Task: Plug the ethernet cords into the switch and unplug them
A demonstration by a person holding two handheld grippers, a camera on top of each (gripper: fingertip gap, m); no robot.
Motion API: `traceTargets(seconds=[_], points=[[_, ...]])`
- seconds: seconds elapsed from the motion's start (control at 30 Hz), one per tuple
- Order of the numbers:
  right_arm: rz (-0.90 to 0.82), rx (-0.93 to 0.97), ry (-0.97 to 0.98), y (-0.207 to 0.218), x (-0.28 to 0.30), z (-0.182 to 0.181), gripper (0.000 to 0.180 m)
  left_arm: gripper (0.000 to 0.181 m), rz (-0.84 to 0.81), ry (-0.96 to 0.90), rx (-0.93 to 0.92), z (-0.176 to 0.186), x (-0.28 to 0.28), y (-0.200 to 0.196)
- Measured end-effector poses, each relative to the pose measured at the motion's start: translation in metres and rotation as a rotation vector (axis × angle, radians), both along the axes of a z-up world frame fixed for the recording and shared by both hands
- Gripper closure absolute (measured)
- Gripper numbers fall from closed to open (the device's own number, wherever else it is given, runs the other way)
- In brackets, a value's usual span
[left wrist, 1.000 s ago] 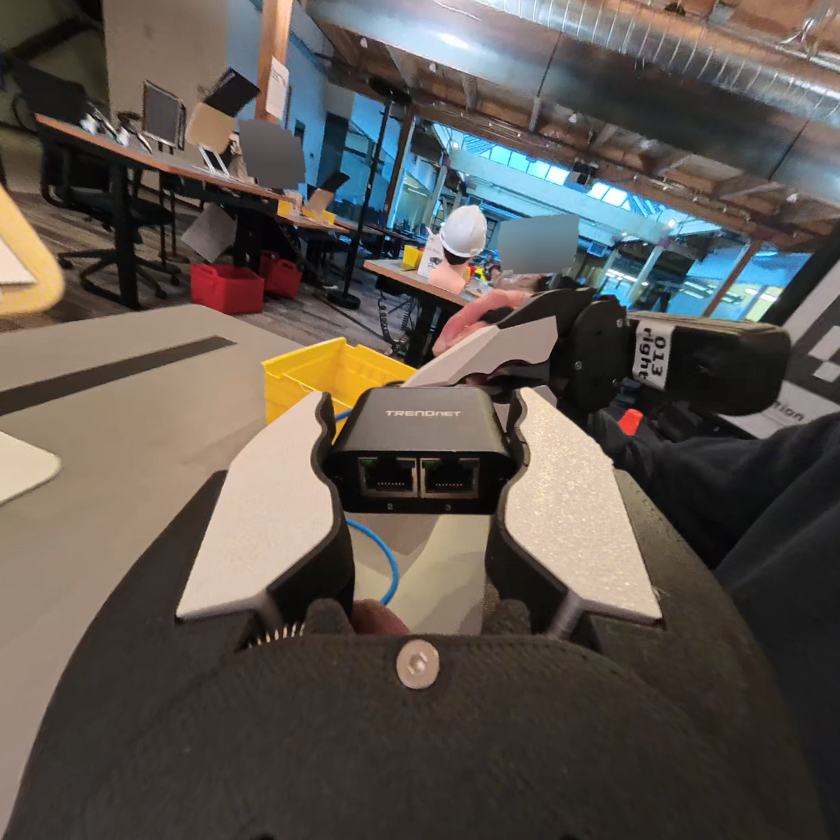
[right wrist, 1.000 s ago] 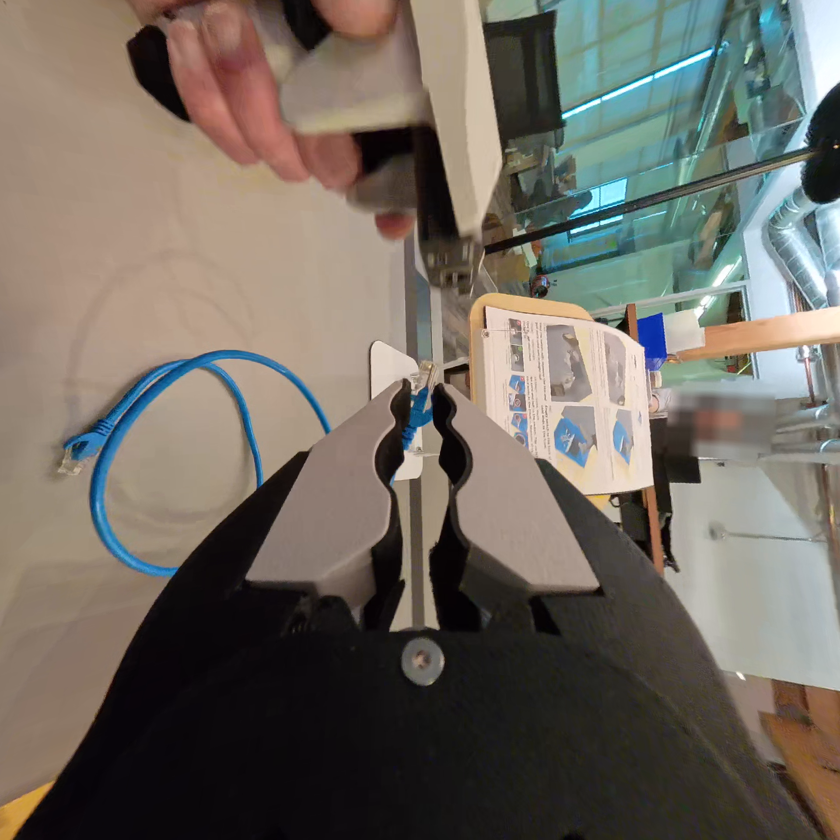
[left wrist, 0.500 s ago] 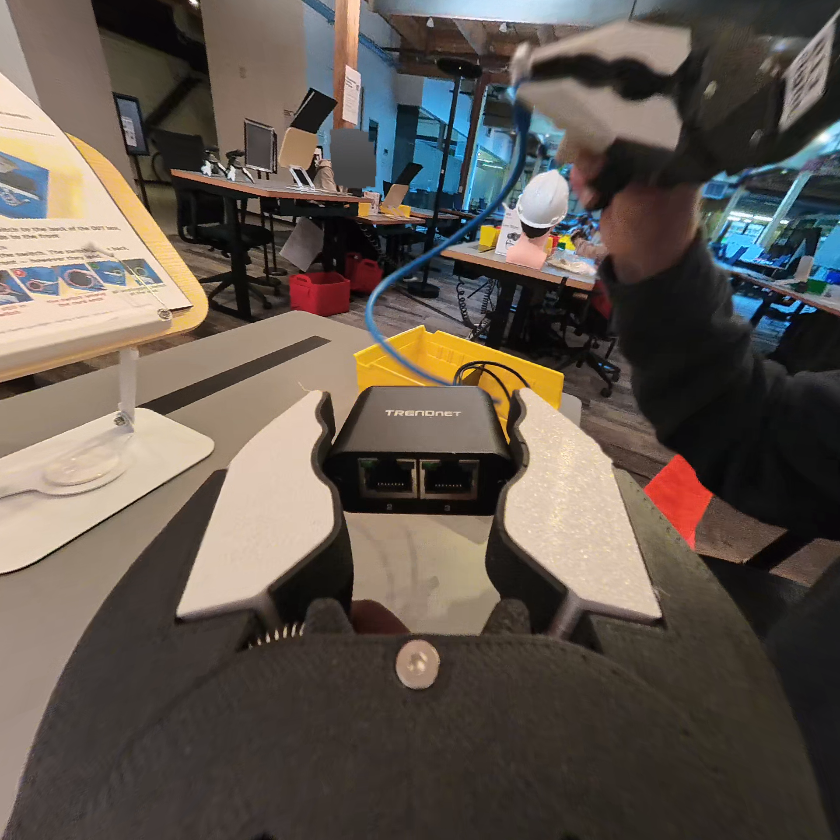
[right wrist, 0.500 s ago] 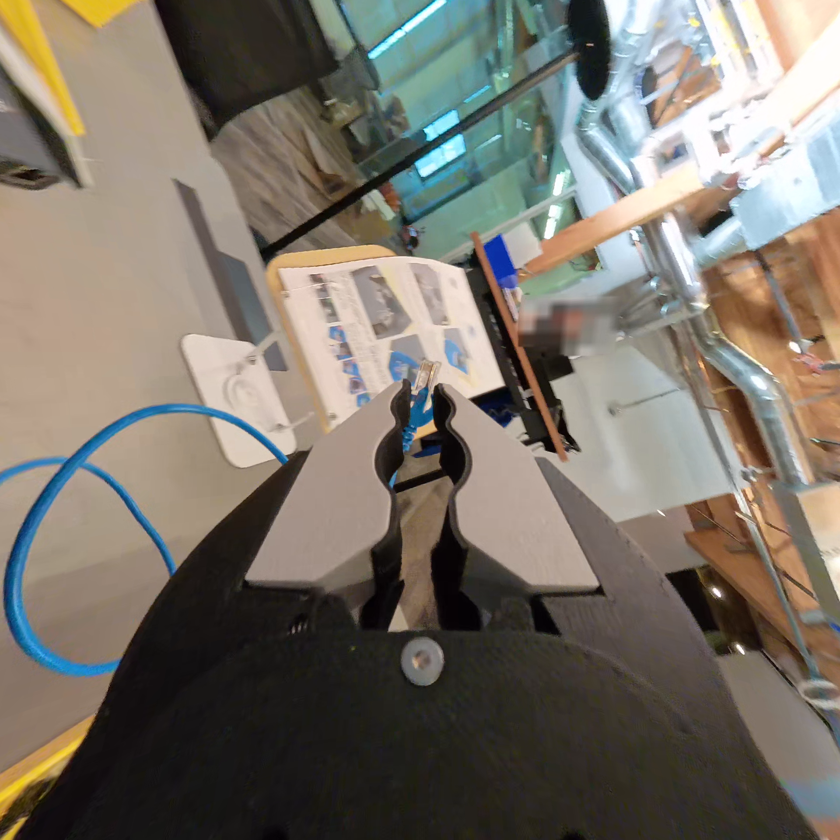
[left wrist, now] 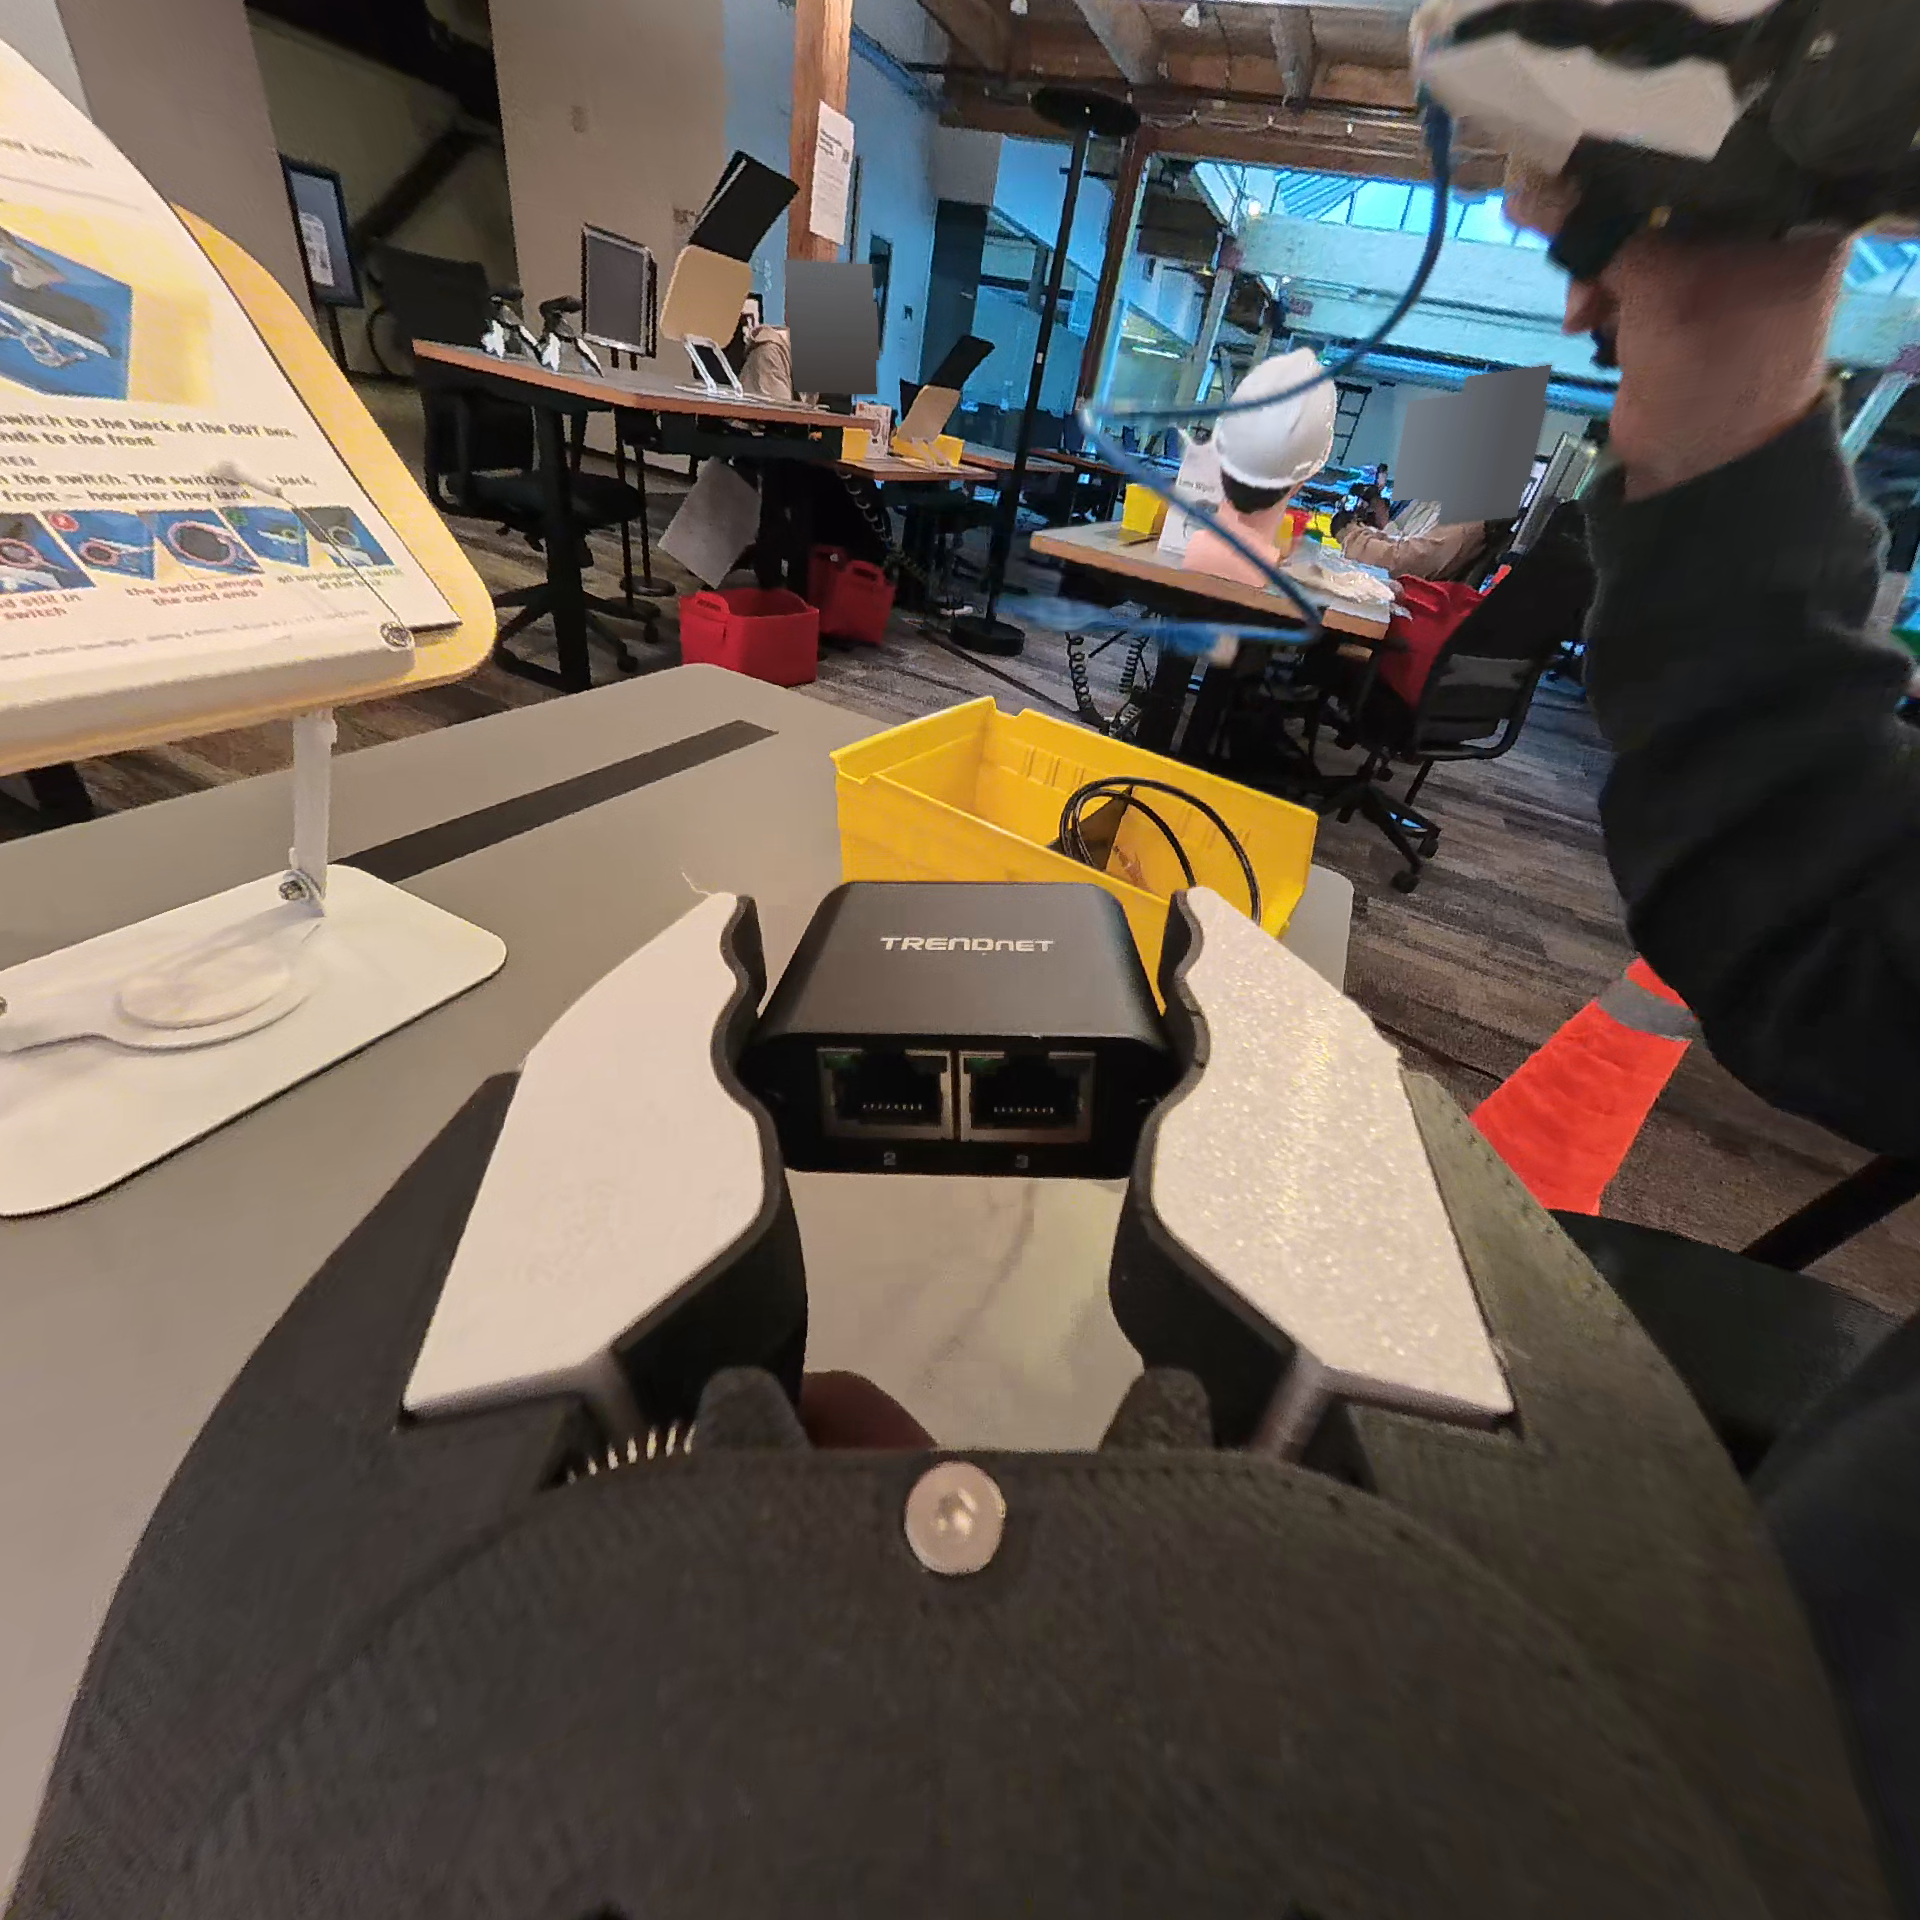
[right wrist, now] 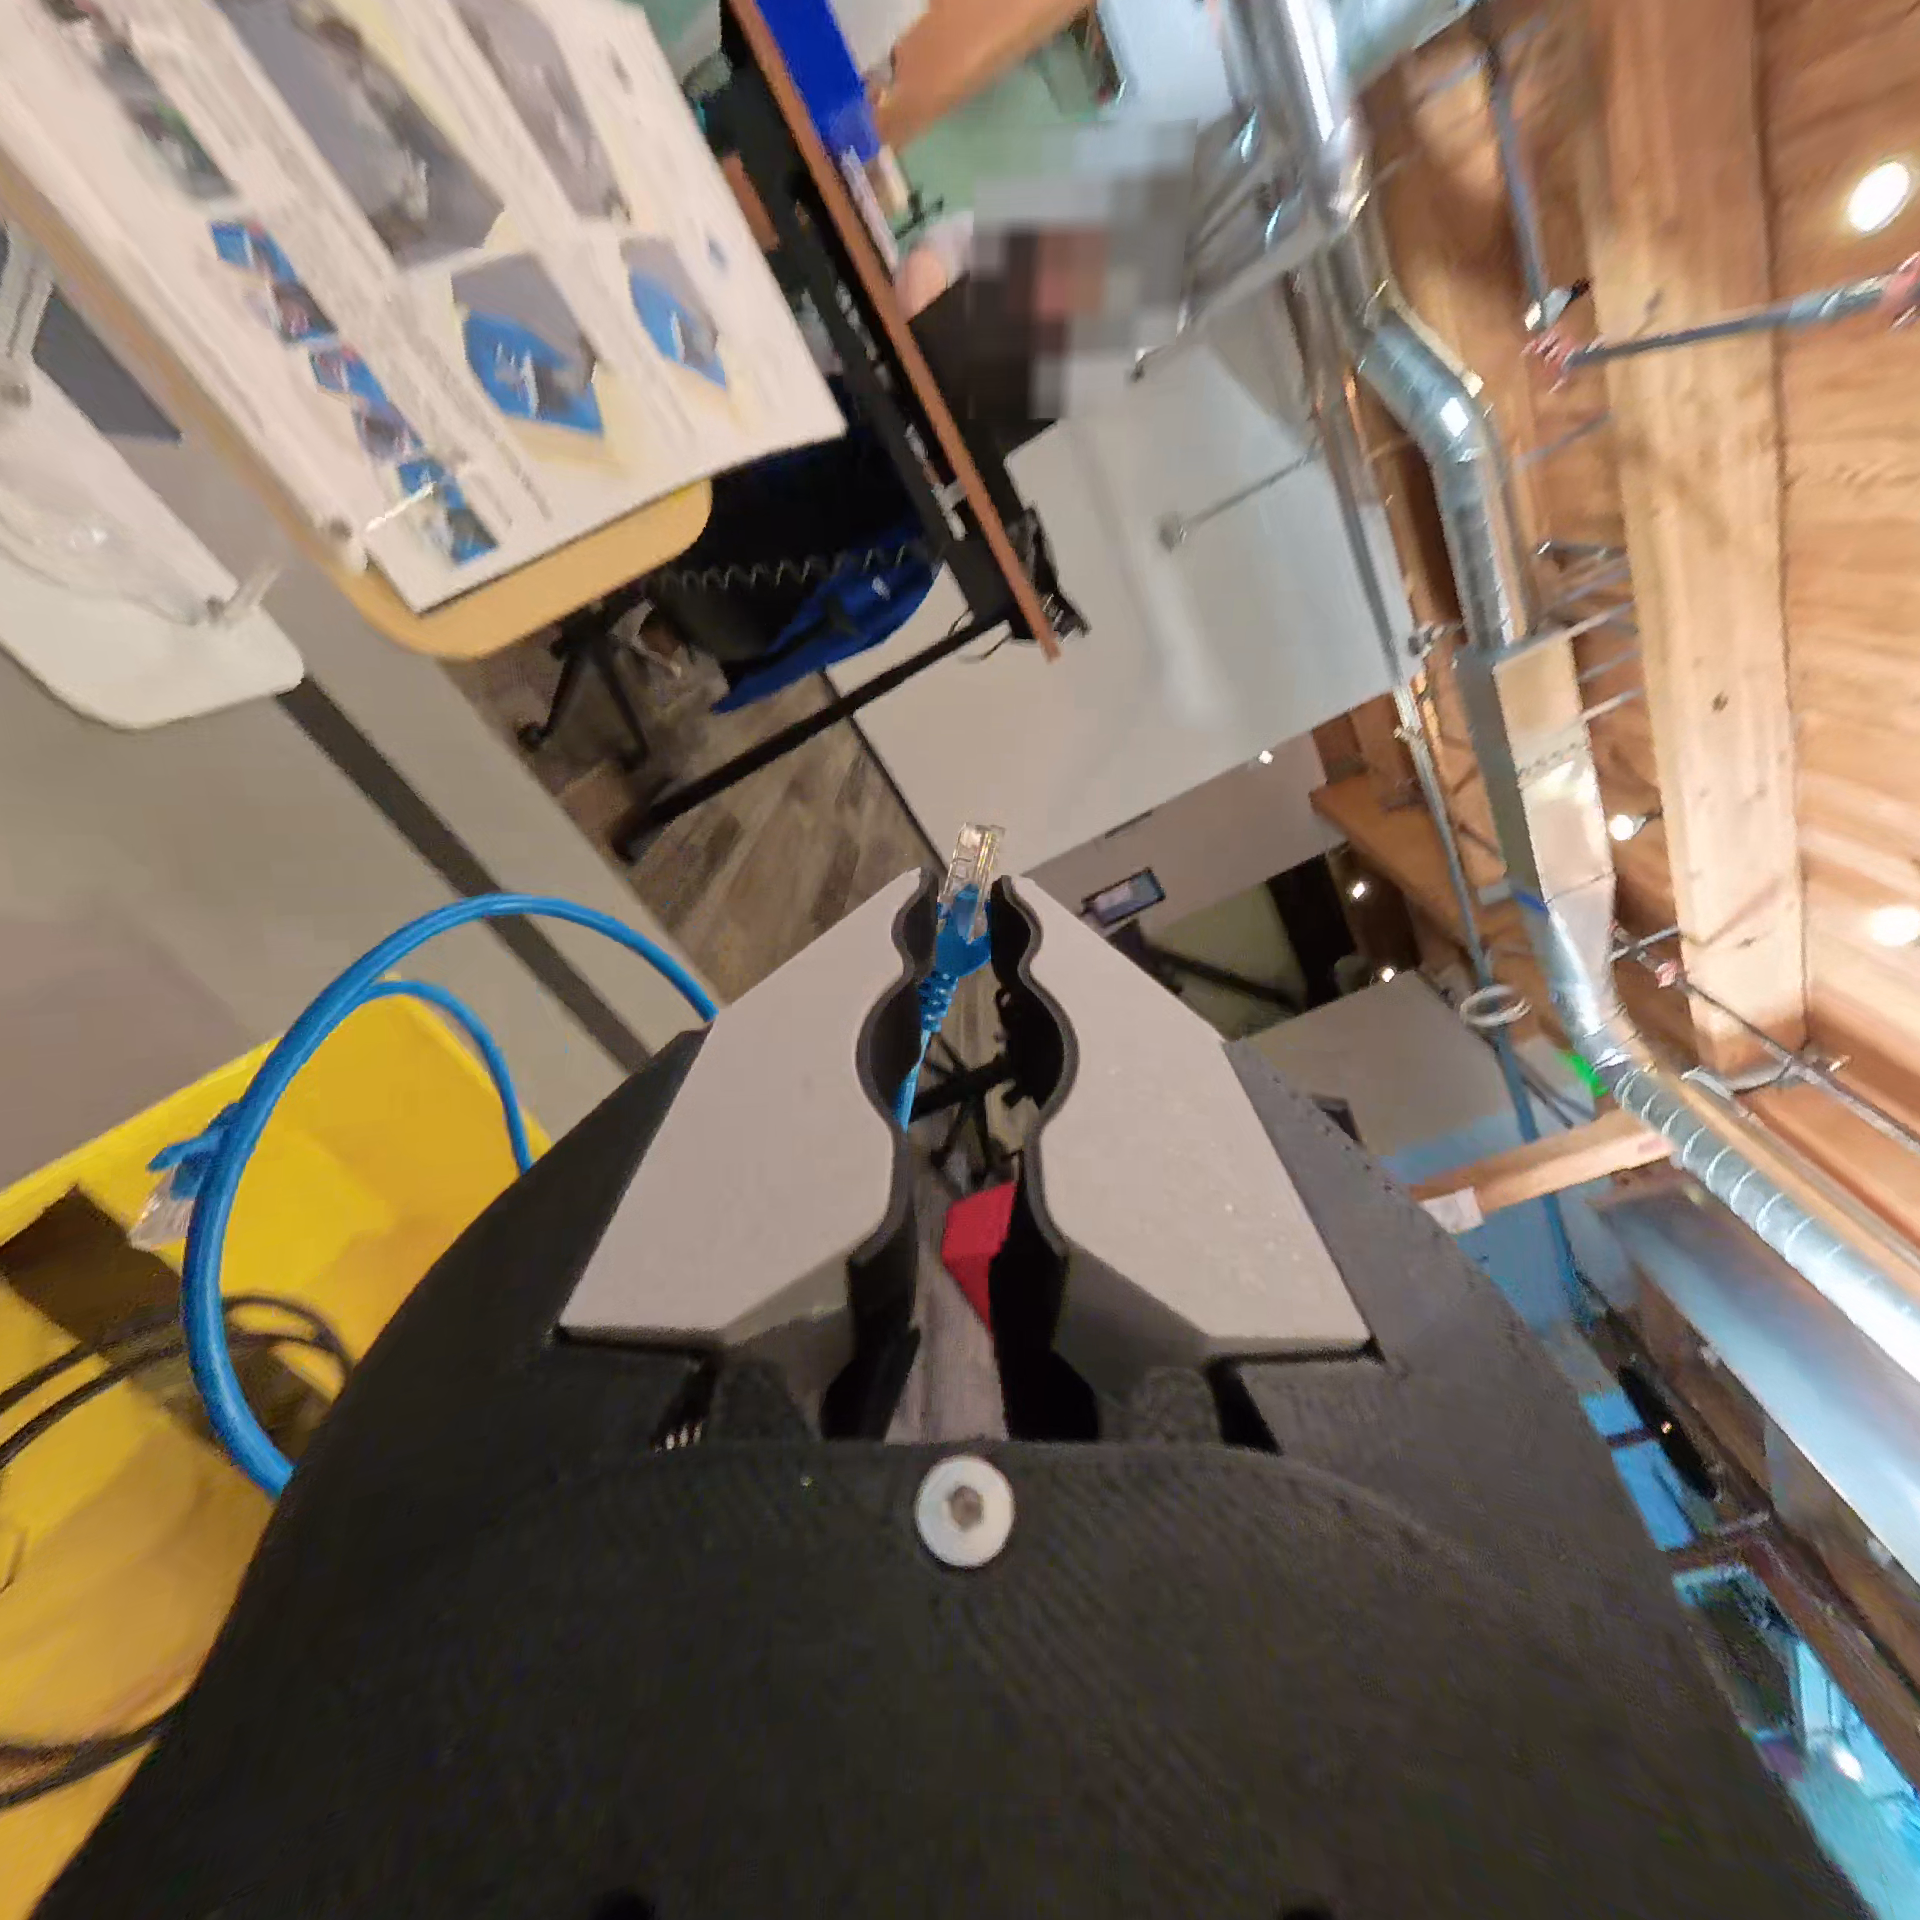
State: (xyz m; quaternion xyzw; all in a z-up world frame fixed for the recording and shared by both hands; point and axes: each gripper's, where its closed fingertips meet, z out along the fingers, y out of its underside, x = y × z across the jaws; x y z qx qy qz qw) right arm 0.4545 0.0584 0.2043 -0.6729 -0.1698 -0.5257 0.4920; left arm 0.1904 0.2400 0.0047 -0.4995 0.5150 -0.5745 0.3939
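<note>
My left gripper (left wrist: 961, 925) is shut on a small black switch (left wrist: 961, 1008) and holds it above the grey table (left wrist: 208, 1278), its two empty ports facing the camera. My right gripper (right wrist: 961, 888) is shut on the clear plug (right wrist: 971, 862) of a blue ethernet cord (right wrist: 312, 1039). The cord loops down on the left, and its other plug (right wrist: 156, 1221) hangs free over the yellow bin (right wrist: 135, 1507). In the left wrist view the right gripper (left wrist: 1579, 78) is raised high at the top right, with the blue cord (left wrist: 1382, 332) dangling from it.
A yellow bin (left wrist: 935, 821) with a black cable (left wrist: 1153, 831) inside stands at the table's far edge. An instruction board on a white stand (left wrist: 208, 987) is at the left. An orange cone (left wrist: 1579, 1101) is on the floor at the right. Desks and chairs fill the room behind. About 40 cm separates my left fingertips from my right.
My right gripper has lifted the blue cord off the table, up and to the right, until it hangs over the yellow bin. My left gripper has swung a little and still holds the switch.
</note>
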Motion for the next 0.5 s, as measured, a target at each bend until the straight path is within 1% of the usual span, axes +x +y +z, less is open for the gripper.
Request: traceTargets(seconds=[0.13,0.2,0.3,0.43,0.5], points=[[-0.060,-0.045,0.107,-0.007,0.015,-0.067,0.173,0.108,0.000,0.012,-0.011,-0.008,0.002,-0.001],[-0.106,-0.100,0.137,-0.006,0.027,-0.110,0.173,0.108,0.003,0.014,-0.014,-0.009,0.003,-0.001],[-0.111,-0.151,0.248,-0.005,0.039,-0.171,0.173,0.108,0.004,0.026,0.000,-0.013,0.003,-0.002],[-0.075,-0.186,0.403,-0.007,0.038,-0.228,0.172,0.108,0.005,0.034,0.005,-0.015,0.003,-0.002],[-0.107,-0.238,0.437,-0.012,0.045,-0.257,0.172,0.108,0.006,0.030,-0.001,-0.016,0.003,-0.001]])
